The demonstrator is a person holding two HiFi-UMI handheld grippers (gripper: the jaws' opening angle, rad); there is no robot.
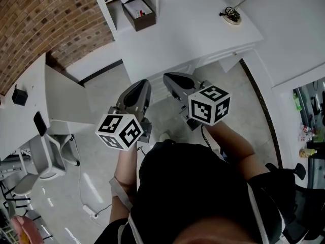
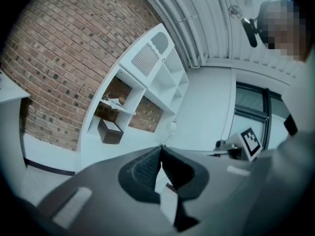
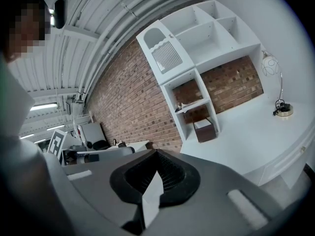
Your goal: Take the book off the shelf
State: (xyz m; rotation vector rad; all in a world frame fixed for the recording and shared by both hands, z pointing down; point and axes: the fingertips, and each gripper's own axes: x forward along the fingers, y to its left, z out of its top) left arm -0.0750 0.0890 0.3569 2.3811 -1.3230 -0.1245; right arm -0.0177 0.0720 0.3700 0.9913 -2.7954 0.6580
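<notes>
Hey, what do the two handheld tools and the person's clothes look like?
The left tool and right tool are dark grey, with rounded tapering shells and ribbed black pads inside. Each carries a white cube printed with black square markers: the left cube and the right cube. The person wears a black top.

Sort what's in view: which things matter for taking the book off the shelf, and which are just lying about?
Job: shelf, the book on its middle ledge, left gripper and right gripper, both shut and empty.
Lying about: brown box, desk lamp, office chair.
</notes>
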